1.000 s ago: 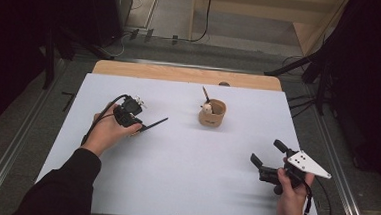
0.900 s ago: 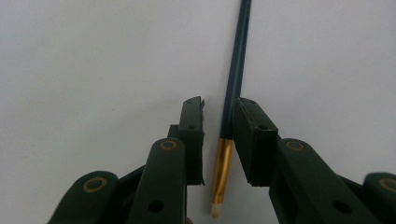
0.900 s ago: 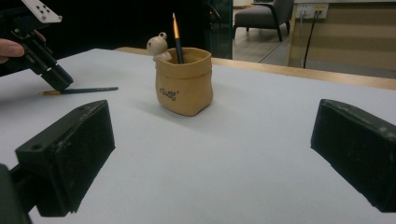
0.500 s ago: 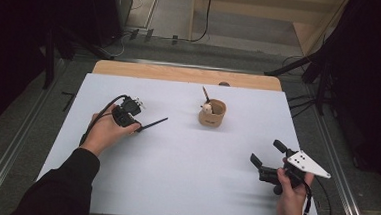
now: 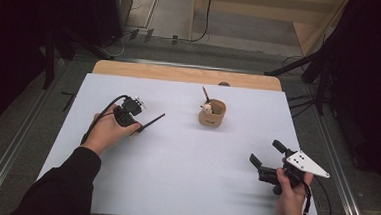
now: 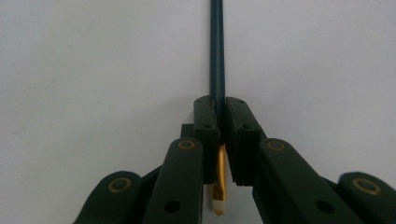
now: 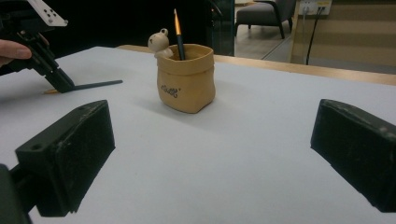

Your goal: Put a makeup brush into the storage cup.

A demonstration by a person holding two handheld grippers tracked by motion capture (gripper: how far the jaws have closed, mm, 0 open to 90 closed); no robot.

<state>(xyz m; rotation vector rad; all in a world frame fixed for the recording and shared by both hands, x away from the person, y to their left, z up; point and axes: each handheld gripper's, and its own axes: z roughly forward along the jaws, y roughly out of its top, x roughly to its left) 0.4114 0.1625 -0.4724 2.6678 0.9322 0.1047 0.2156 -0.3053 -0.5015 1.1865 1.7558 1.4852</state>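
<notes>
Nearest me on the right, my right gripper rests on the white table with its jaws spread wide and empty. On the left, my left gripper has just been closing and now pinches a dark paintbrush lying flat on the table. Farther off, the tan holder already stands one brush upright; mine, I judge, remains to be lifted in.

White table, wooden edge strip, chair in bg
</notes>
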